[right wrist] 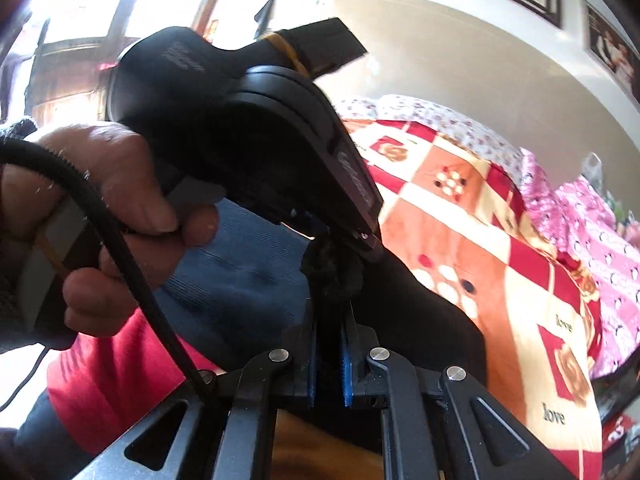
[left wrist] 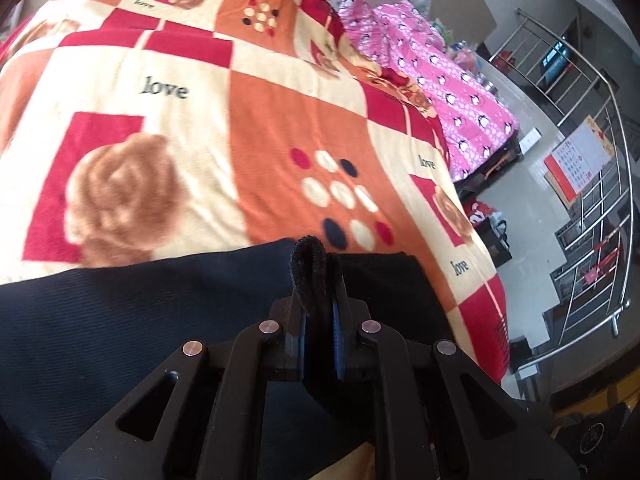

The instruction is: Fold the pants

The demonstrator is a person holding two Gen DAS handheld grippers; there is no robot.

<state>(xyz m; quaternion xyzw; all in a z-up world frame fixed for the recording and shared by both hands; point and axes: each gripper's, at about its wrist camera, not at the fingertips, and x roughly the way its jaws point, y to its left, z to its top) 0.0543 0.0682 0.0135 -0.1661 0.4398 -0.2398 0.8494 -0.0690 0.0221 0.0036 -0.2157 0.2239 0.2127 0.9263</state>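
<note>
The dark navy pants (left wrist: 120, 312) lie on a bed covered by a red, orange and cream blanket (left wrist: 240, 120). My left gripper (left wrist: 320, 280) is shut on a bunched fold of the pants' edge, which sticks up between its jaws. My right gripper (right wrist: 330, 304) is shut on a bunch of the same dark fabric (right wrist: 420, 320), right beside the left gripper's body (right wrist: 280, 140), which a bare hand (right wrist: 100, 200) holds. The two grippers sit close together over the pants.
A pink penguin-print quilt (left wrist: 440, 80) lies at the bed's far right. Beyond the bed's right edge are a tiled floor (left wrist: 532, 216) and a steel stair railing (left wrist: 592, 200). A black cable (right wrist: 120, 240) crosses the right wrist view. A pale wall (right wrist: 440, 60) rises behind the bed.
</note>
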